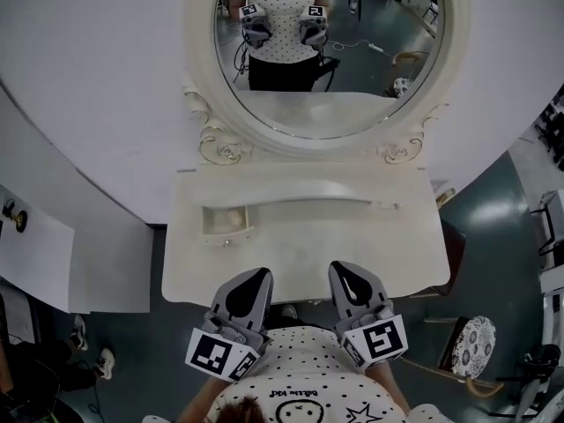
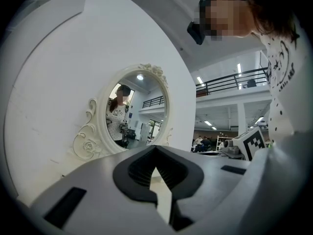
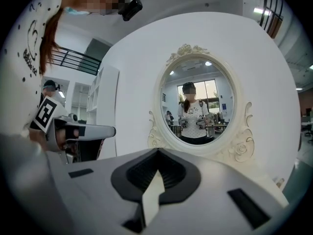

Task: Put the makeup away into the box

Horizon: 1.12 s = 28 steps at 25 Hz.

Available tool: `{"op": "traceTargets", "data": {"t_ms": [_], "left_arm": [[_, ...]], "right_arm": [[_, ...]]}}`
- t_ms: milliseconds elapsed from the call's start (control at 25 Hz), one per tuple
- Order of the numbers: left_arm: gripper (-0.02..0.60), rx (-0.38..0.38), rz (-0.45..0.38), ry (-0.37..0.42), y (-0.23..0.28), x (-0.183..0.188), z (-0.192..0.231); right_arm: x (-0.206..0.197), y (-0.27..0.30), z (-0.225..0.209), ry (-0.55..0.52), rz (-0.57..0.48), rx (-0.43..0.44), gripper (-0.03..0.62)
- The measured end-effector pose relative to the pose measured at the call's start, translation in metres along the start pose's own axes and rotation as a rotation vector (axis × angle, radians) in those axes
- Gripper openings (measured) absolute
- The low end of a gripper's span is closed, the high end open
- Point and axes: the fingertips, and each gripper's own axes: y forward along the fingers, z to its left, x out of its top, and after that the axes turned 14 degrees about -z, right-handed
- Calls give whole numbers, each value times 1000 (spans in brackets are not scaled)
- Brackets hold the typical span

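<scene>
Standing open at counter (image 1: 352, 236) left front, small drawer (image 1: 225, 221), contents too small to tell; left gripper (image 1: 256, 278) over near edge, jaws together, nothing between; oval mirror (image 1: 330, 60) behind; right gripper (image 1: 345, 271) likewise, jaws closed, empty.

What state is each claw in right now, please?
Left claw: closed, holding nothing.
Right claw: closed, holding nothing.
</scene>
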Motion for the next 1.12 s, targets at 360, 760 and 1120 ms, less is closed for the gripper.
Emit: {"op": "traceTargets", "data": {"t_ms": [360,760,1120], "left_arm": [[-5,-1,-4,-24,-5,-6,-13],[-5,-17,25,-65,-9,-21,-20],[-5,-38,17,-61,-4,-19,-22]], "right_arm": [[-10,-15,4,25,10,0,6],[-26,-29,2,75,48,-47,6],[-25,-23,9,18,32,-11,6]]}}
